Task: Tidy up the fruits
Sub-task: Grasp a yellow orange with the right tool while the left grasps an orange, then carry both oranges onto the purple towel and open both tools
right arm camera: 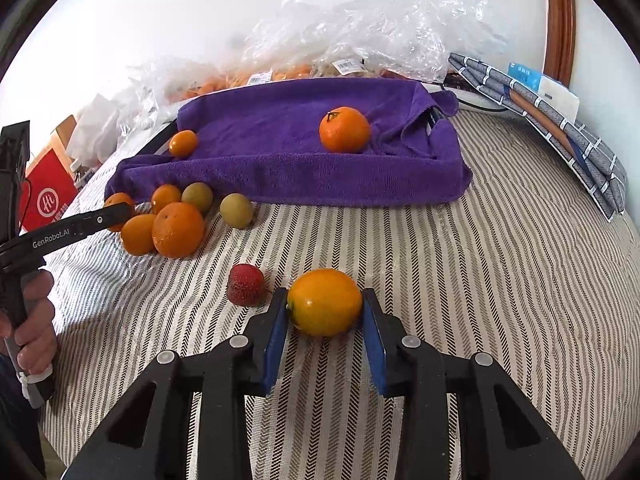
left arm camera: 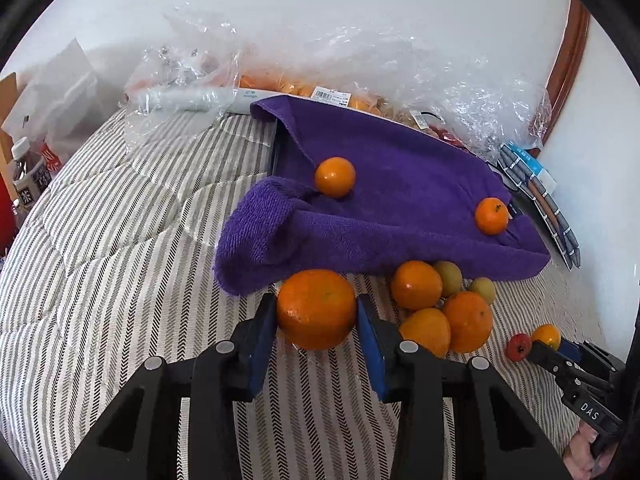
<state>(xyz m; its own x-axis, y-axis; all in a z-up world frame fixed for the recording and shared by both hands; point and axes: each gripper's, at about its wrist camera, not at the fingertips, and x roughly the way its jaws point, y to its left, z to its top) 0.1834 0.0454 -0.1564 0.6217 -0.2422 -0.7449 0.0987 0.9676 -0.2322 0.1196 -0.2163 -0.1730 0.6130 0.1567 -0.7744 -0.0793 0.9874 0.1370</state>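
Note:
My left gripper (left arm camera: 317, 302) is shut on a large orange (left arm camera: 316, 310), which rests on the striped cover just in front of a purple towel (left arm camera: 400, 184). In the right wrist view my right gripper (right arm camera: 325, 294) is shut on a small yellow-orange fruit (right arm camera: 325, 302), with a red berry-like fruit (right arm camera: 246, 290) just to its left. Two mandarins (left arm camera: 335, 177) (left arm camera: 492, 216) lie on the towel. A cluster of oranges (left arm camera: 416, 285) and two greenish fruits (left arm camera: 450, 278) sits at the towel's front edge, between the two grippers.
Crumpled plastic bags (left arm camera: 360, 64) with more fruit lie behind the towel along the wall. A folded grey-blue cloth (right arm camera: 560, 128) is at the right, a bottle (left arm camera: 28, 176) and a red box (right arm camera: 48, 196) at the left. The striped cover (right arm camera: 500, 280) lies bare on the right.

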